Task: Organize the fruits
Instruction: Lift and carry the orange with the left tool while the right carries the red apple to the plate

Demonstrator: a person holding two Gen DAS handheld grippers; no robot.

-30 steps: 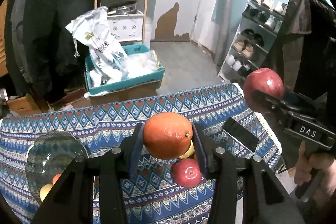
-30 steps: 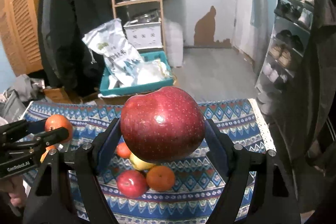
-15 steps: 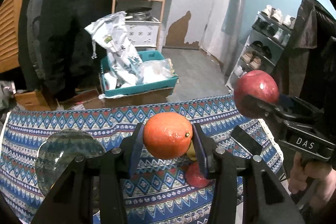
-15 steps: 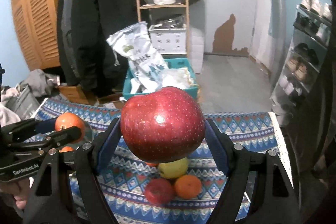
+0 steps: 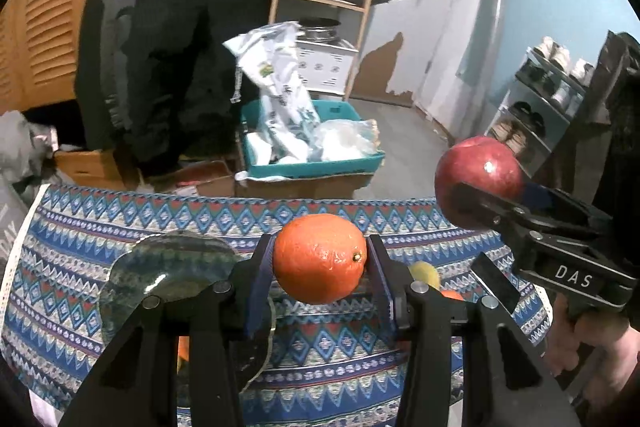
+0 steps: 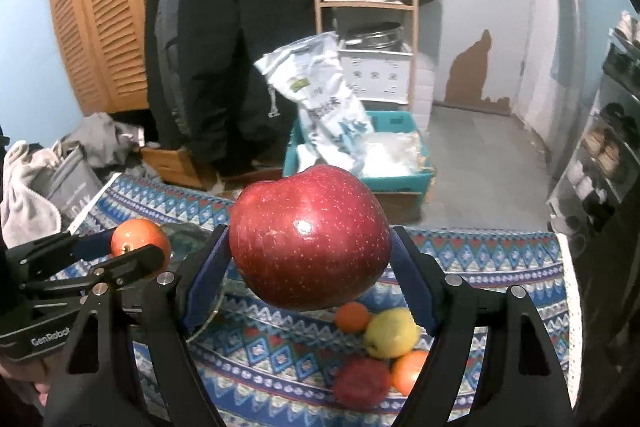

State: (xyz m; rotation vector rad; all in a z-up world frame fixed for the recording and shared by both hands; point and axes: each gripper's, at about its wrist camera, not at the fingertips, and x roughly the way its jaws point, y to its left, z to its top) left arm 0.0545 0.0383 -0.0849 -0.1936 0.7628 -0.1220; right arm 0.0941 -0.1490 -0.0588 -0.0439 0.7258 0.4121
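Orange in colour and dimpled, the orange (image 5: 319,257) sat clamped between the pads of the left tongs (image 5: 320,267), held clear above the counter (image 5: 80,227) with its patterned blue cloth. Just left of those tongs and below them lay a glass bowl (image 5: 172,267), with a bit of orange fruit showing through it (too hidden to name). The right tongs (image 6: 310,259) gripped a big red apple (image 6: 310,239), their blue pads pressed to its two sides, and it too hung above the cloth. In the left wrist view that apple (image 5: 478,167) stood off to the right, well apart from the orange, with a hand (image 5: 588,347) wrapped round the handle beneath it. In the right wrist view the orange (image 6: 138,237) showed at the left, over the bowl's rim. On the cloth under the apple rested a loose cluster: a small orange fruit (image 6: 352,317), a yellow fruit (image 6: 392,333) touching it, a blurred red fruit (image 6: 362,383) and another orange one (image 6: 410,371). Beyond the counter a teal crate (image 6: 400,179) held white bags.
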